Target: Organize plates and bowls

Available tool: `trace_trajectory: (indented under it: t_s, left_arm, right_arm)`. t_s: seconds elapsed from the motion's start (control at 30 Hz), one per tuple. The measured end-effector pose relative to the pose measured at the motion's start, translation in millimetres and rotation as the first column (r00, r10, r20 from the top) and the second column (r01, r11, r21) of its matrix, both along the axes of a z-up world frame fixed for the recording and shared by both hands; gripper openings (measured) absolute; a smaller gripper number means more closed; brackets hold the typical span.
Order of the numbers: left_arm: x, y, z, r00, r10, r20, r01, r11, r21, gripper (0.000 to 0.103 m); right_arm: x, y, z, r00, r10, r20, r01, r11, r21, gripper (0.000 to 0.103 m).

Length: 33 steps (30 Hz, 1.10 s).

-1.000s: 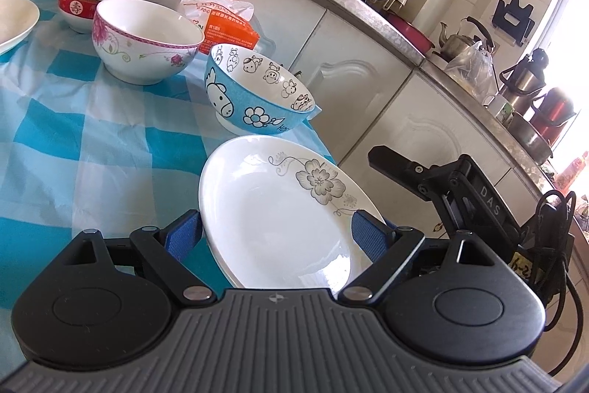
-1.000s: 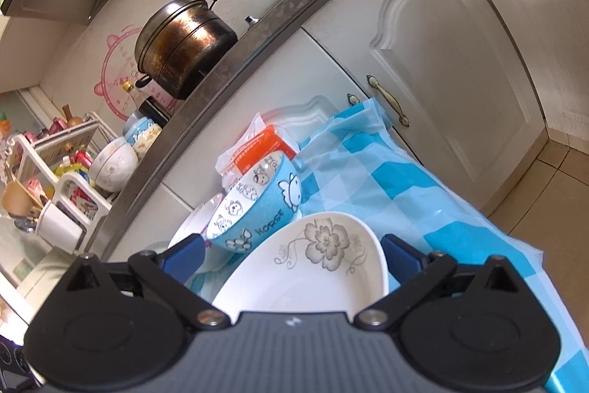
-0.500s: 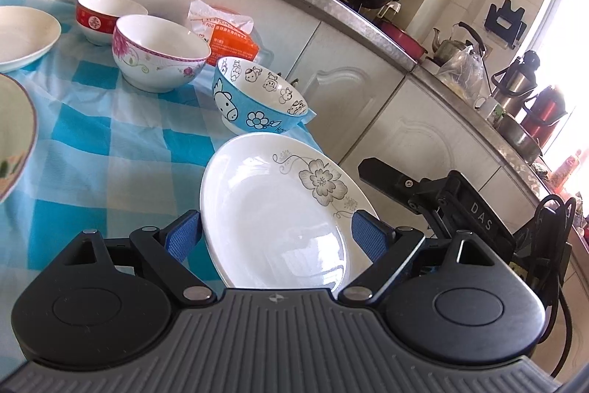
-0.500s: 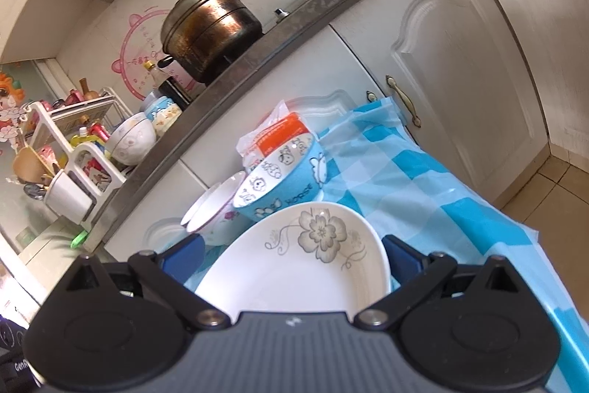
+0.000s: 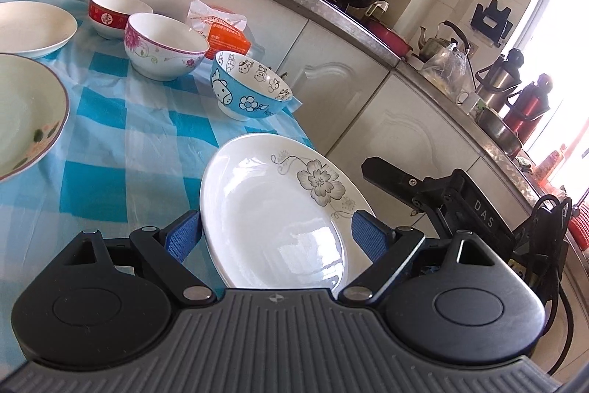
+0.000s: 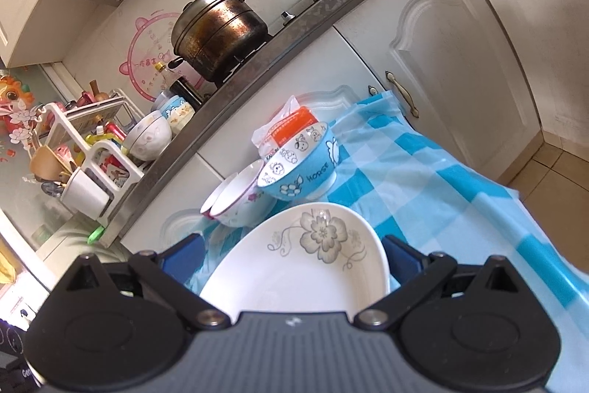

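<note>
A white plate with a grey flower print (image 5: 272, 220) sits tilted between the blue pads of my left gripper (image 5: 275, 238), whose fingers are spread wide and press on its rim at both sides. My right gripper (image 6: 292, 255) clasps the same plate (image 6: 305, 267) in the same way. In the left wrist view it shows as the black body (image 5: 452, 197) at the plate's right edge. On the checked cloth beyond stand a blue cartoon bowl (image 5: 250, 91), a pink-flowered bowl (image 5: 162, 43) and a red bowl (image 5: 114, 10). Two more plates (image 5: 25, 113) (image 5: 29, 28) lie at the left.
An orange tissue pack (image 5: 224, 32) lies behind the bowls. The blue checked tablecloth (image 5: 121, 120) ends just right of the held plate, with white cabinet doors (image 5: 397, 120) beyond. Pots (image 6: 217, 28) stand on the counter above. Cables (image 5: 545, 245) hang by the right gripper.
Both grippers have drawn back and upward with the plate held fixed between them. More of the table, including the two plates at the left, has come into the left wrist view.
</note>
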<state>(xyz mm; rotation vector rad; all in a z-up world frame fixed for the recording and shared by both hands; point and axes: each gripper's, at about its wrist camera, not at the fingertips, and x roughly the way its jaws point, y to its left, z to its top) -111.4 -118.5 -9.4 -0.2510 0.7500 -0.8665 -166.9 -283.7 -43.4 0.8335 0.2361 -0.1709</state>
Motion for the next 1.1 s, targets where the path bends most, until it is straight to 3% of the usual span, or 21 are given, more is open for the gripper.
trace_trajectory:
  t_s: [0.4, 1.1]
  left_arm:
    - [-26.8, 24.9, -8.7, 0.999, -0.026, -0.022, 0.026, 1.000, 0.012, 0.103]
    - [-25.8, 29.1, -18.0, 1.000, -0.021, -0.017, 0.022, 1.000, 0.022, 0.103]
  right_arm:
    - [-25.2, 27.5, -3.4, 0.998, -0.007, -0.058, 0.005, 1.000, -0.030, 0.101]
    - [-29.6, 35.0, -16.2, 0.994, -0.004, -0.109, -0.004, 0.997, -0.071, 0.101]
